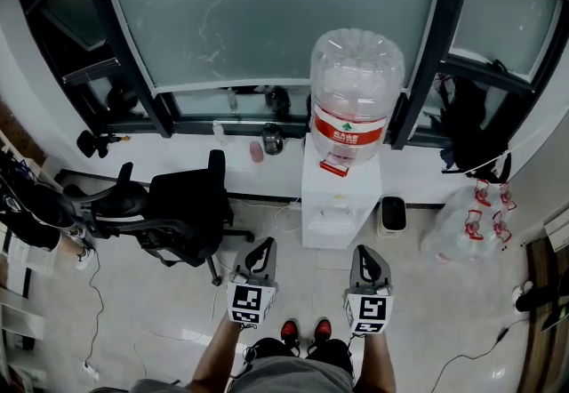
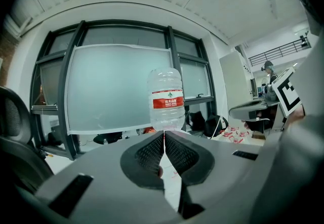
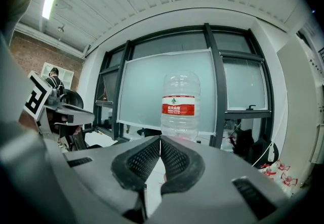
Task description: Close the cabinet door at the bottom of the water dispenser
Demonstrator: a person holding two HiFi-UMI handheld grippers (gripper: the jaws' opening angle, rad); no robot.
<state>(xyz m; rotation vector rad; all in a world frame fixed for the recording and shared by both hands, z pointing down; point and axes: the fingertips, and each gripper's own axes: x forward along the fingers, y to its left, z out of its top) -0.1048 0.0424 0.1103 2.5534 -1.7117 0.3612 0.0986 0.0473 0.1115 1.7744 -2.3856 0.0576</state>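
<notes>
– So, room?
– Pale floor [image 1: 427, 311], big window [image 1: 267, 9] ahead of you. Water dispenser [image 1: 340, 204] stands upright against the sill [image 1: 267, 156], front facing you. Your left gripper [image 1: 260, 246] and right gripper [image 1: 368, 252]: both closed, empty.

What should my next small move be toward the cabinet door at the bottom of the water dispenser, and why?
Probably lower the right gripper toward the base of the water dispenser. Both it and the left gripper are shut, empty and short of the dispenser. Their views take in the bottle, but the cabinet door shows in no view.
</notes>
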